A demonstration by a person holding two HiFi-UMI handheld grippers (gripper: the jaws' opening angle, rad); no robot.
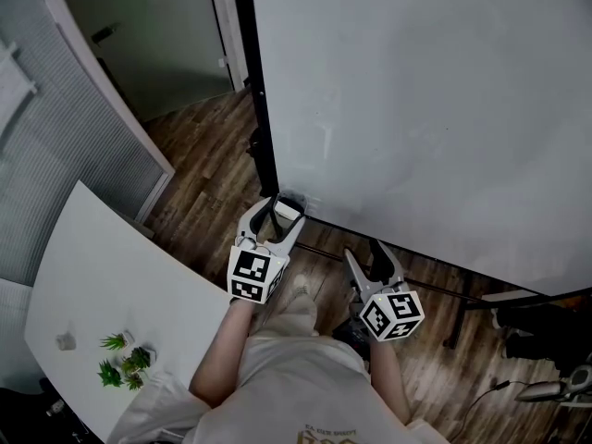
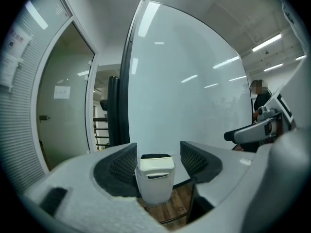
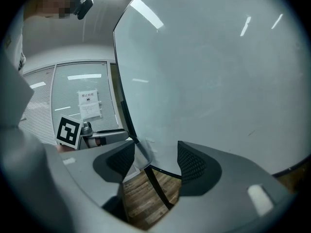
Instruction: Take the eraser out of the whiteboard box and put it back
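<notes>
Left gripper (image 2: 158, 153) lining up on the boxed eraser (image 2: 155, 165)
Its jaws are standing apart, gripping nothing, either side of the eraser sitting in the whiteboard box (image 2: 154, 191) at lower centre; right gripper (image 3: 155, 153) is hanging wide, empty. Next, probably: centre, pinch the eraser, lift straight.
</notes>
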